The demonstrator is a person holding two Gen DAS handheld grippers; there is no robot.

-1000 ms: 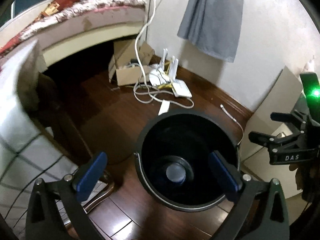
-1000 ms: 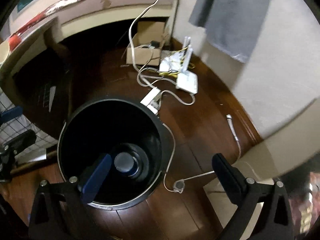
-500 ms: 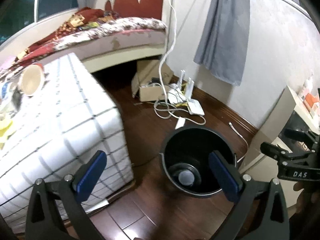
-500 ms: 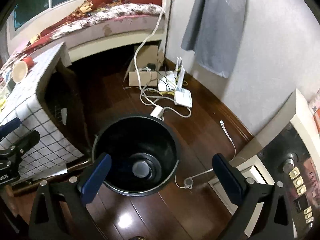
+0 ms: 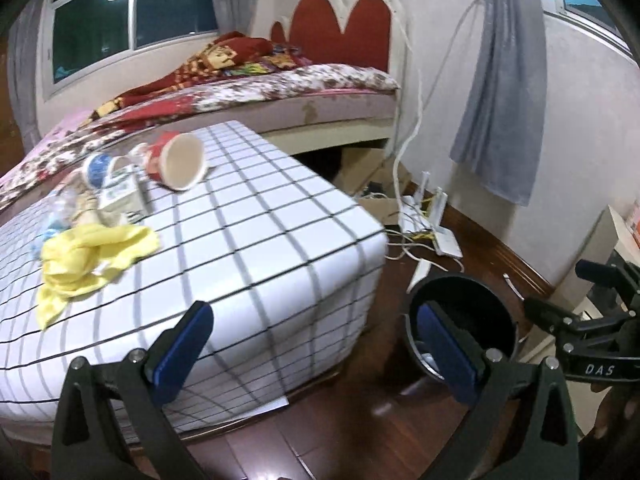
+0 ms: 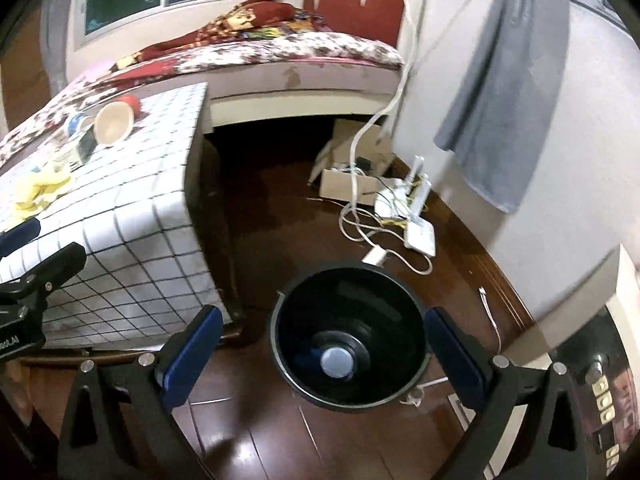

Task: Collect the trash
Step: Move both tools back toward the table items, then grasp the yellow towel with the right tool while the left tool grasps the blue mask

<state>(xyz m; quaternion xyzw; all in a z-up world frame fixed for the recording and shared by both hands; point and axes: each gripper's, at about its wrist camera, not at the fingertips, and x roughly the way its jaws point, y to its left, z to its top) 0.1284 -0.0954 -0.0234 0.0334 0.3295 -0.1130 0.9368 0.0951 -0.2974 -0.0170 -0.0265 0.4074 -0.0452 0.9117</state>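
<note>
A black round bin stands on the dark wood floor, with a pale round item at its bottom; the same bin shows low right in the left wrist view. A table under a white checked cloth carries trash: a tipped red paper cup, a blue-and-white cup, a small carton and a crumpled yellow wrapper. My left gripper is open and empty above the table's near corner. My right gripper hangs open and empty over the bin.
A bed with floral bedding lies behind the table. A cardboard box, white routers and loose cables litter the floor by the wall. A grey cloth hangs on the wall. A cabinet stands at right.
Both grippers have risen and pulled back from the bin, which now looks smaller. The left view has swung up to show the table top and its trash. Both stayed open.
</note>
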